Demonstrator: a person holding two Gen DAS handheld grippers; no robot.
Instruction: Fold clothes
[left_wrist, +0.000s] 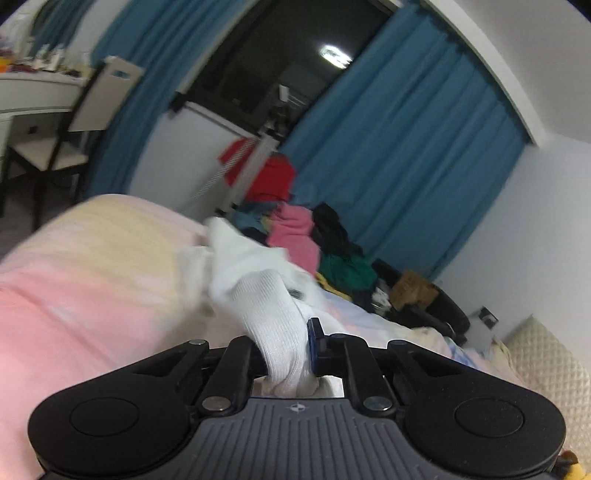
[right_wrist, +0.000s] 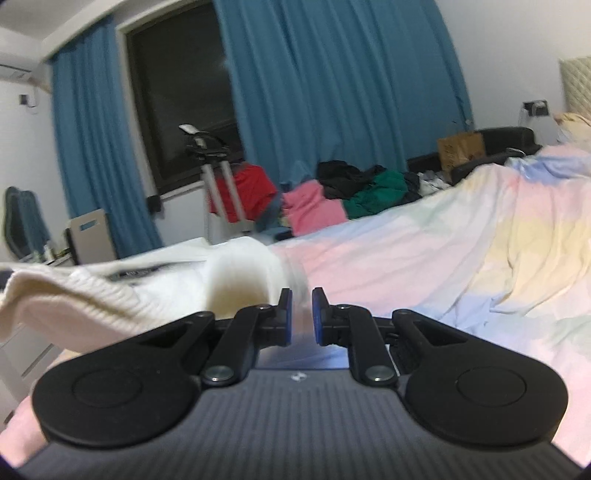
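A white knit garment (left_wrist: 255, 273) lies bunched on the pastel bedsheet (left_wrist: 92, 266). My left gripper (left_wrist: 286, 339) is shut on its ribbed cuff, which passes between the jaws and covers the left finger. In the right wrist view the same white garment (right_wrist: 122, 291) spreads on the bed to the left. My right gripper (right_wrist: 301, 314) hangs just above the sheet (right_wrist: 424, 266) beside the garment's edge. Its jaws stand a narrow gap apart with nothing between them.
A pile of pink, green, black and red clothes (right_wrist: 332, 195) sits at the bed's far side, also in the left wrist view (left_wrist: 317, 240). Blue curtains (right_wrist: 332, 81) and a dark window are behind. A chair (left_wrist: 66, 122) and desk stand at left.
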